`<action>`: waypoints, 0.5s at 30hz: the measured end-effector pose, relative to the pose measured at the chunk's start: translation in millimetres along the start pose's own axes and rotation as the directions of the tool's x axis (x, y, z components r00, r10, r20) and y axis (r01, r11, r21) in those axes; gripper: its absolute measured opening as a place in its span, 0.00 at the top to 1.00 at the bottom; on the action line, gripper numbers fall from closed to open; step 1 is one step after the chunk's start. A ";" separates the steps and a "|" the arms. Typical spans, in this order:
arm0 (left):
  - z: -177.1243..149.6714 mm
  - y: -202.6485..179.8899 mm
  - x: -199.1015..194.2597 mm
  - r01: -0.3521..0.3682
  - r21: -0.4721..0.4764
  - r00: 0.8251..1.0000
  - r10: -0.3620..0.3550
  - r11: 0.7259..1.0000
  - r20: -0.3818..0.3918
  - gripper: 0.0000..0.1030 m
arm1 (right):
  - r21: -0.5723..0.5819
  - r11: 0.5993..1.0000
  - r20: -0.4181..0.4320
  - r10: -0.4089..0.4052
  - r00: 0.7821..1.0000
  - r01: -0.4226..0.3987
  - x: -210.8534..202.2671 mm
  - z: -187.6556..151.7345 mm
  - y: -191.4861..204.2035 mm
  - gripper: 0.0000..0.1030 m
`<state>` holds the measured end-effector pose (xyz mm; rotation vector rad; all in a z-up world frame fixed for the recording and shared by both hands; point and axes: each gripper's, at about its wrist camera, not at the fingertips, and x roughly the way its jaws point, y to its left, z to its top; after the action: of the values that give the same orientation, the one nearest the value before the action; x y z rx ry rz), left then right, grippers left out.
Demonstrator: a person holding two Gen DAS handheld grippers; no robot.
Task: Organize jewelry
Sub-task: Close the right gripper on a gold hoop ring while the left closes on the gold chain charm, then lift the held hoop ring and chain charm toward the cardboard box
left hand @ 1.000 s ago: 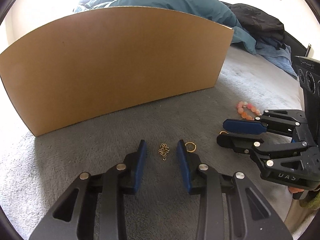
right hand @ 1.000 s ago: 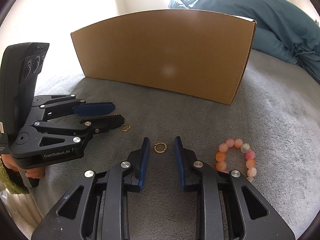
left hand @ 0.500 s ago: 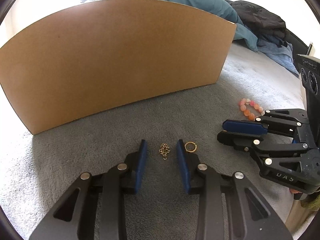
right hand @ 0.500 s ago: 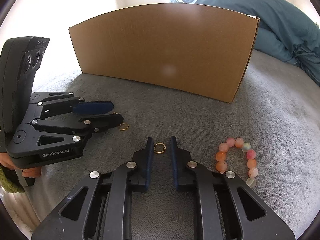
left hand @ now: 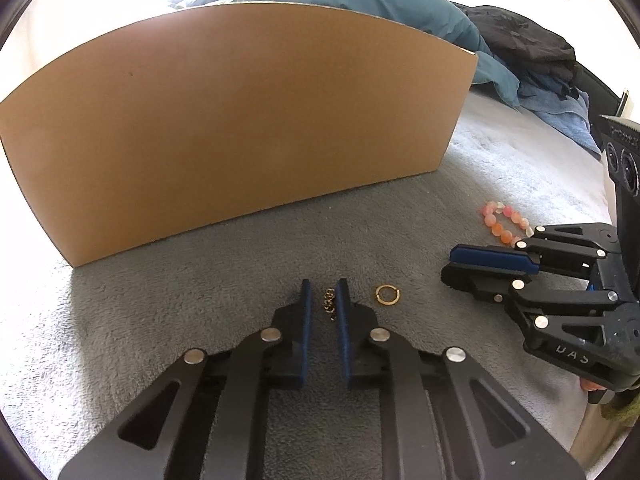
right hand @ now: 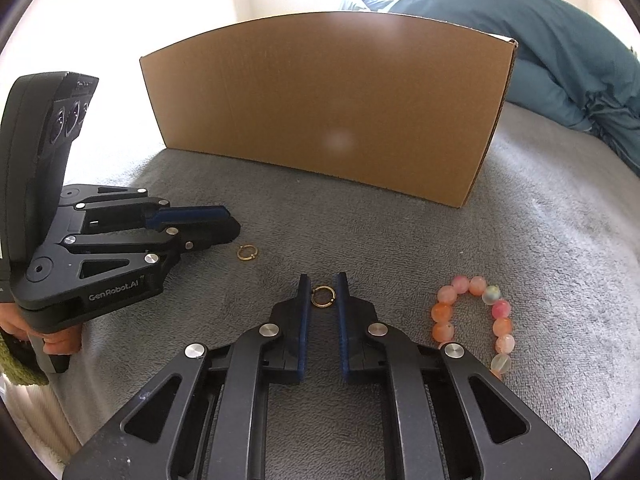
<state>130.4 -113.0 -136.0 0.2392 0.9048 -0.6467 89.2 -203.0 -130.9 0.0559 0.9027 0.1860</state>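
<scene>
On a grey fleece blanket (left hand: 160,320) spread over a bed, jewelry laid out in front of a plain cardboard box (left hand: 240,140) standing upright and filling the middle of both views. Low centre of the left wrist view: left gripper (left hand: 323,292) angled down at the blanket, jaws closing to a narrow gap around a short gold chain (left hand: 329,304) lying bunched on the fleece, blue pads close on either side, no clear press on it. Just right of that gripper's tip, a second gold ring (left hand: 387,294) flat on the blanket, apart from both tools. Low centre of the right wrist view: right gripper (right hand: 323,286), jaws likewise closing, with a gold ring (right hand: 322,296) flat between the pads and nearly spanning the gap; contact impossible to confirm. Lower right of the same view, a beaded bracelet (right hand: 442,330) of pink, orange and pale beads in a loop beside that gripper, its near end hidden behind the black frame. At lower left, a person's fingers (right hand: 60,344) and a green sleeve (right hand: 20,364) on the other tool's handle. Behind the box, a rumpled teal duvet (right hand: 560,40); at upper right of the left wrist view, dark clothing (left hand: 528,48) heaped beside it, with bright daylight washing out the upper left corners.
</scene>
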 end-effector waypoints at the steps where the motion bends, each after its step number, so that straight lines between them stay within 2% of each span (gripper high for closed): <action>1: -0.1 0.4 -0.6 -0.003 -0.001 1.000 0.003 1.000 0.001 0.94 | 0.001 1.000 0.001 0.000 1.000 0.000 -0.5 -0.2 -0.6 0.90; 15: -0.8 0.3 -6.9 -0.017 0.004 1.000 0.017 1.000 0.016 0.97 | 0.025 1.000 0.020 0.017 1.000 -0.017 -11.4 -1.5 -11.3 0.90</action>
<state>127.0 -109.6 -131.1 0.2449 0.8854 -0.6338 82.7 -216.2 -124.5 0.0889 0.8853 0.1896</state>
